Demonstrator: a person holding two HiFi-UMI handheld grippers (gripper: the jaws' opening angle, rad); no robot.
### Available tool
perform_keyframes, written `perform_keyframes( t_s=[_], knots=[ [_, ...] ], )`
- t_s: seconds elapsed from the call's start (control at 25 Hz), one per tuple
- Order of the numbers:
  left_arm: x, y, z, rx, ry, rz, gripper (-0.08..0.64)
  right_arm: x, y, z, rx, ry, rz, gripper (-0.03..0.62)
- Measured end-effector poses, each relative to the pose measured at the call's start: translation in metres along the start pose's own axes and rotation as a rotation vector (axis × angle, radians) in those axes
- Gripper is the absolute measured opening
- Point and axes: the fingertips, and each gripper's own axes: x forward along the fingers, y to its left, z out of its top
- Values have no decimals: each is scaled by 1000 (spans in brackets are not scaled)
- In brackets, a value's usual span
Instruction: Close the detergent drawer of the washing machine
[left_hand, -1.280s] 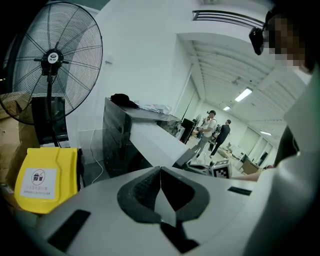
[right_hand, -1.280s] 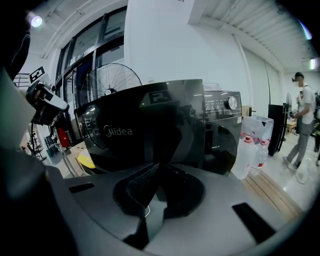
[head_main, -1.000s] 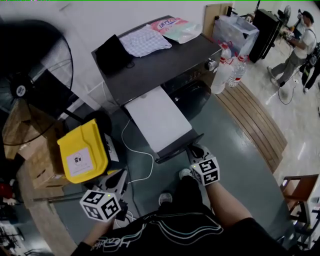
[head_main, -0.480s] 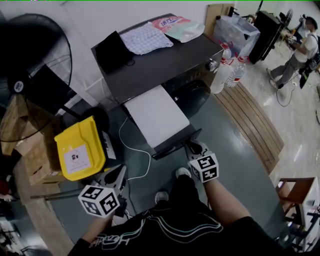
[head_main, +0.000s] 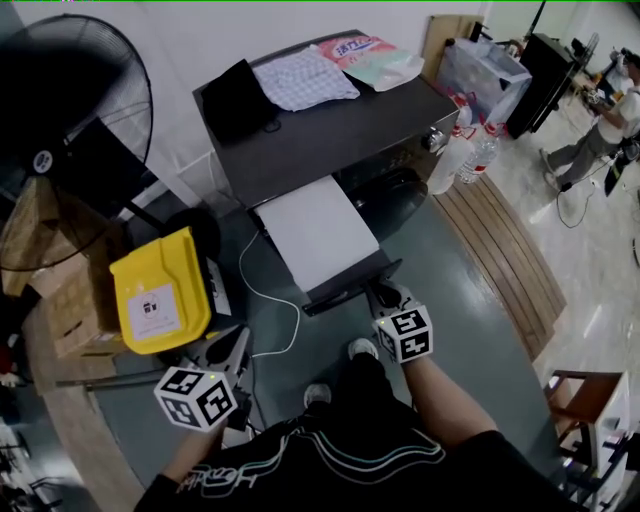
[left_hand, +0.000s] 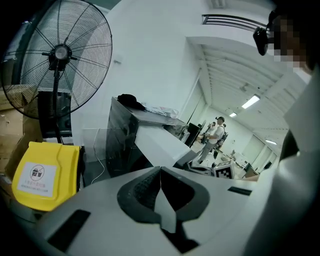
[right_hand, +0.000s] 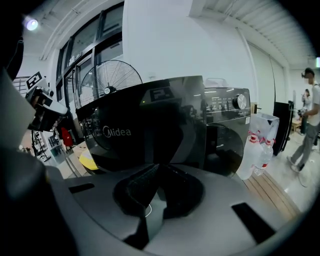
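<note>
Nearest, at the left, the left gripper (head_main: 233, 352) hangs idle over the floor beside a yellow bin (head_main: 160, 293). Its jaws are pressed together with nothing between them, and it is well apart from the work.

The right gripper (head_main: 384, 293) sits just ahead, its jaws also closed tip to tip and empty. It points at the dark front panel of the detergent drawer (head_main: 318, 232). Its own view shows the glossy panel (right_hand: 145, 125) filling the space just beyond the jaws, though actual contact cannot be confirmed.

The drawer stands pulled far out of the washing machine (head_main: 330, 130), its long white top running toward the person.

Closed jaws suit this step, which looks like a push rather than a grasp. The tips sit toward the panel's right end. A push nearer the panel's middle, kept straight along the drawer's length, would probably keep it from skewing and binding in its slot.

Farther off, a checked cloth (head_main: 305, 78) and a plastic package (head_main: 370, 55) lie on the machine's top, clear of the drawer's path.
</note>
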Motion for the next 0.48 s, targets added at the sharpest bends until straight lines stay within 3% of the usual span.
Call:
perform_keyframes(
  t_s=[0.48],
  knots=[
    [-6, 11, 19, -29, -48, 60, 23, 27, -3, 27, -7, 11, 40, 26]
  ],
)
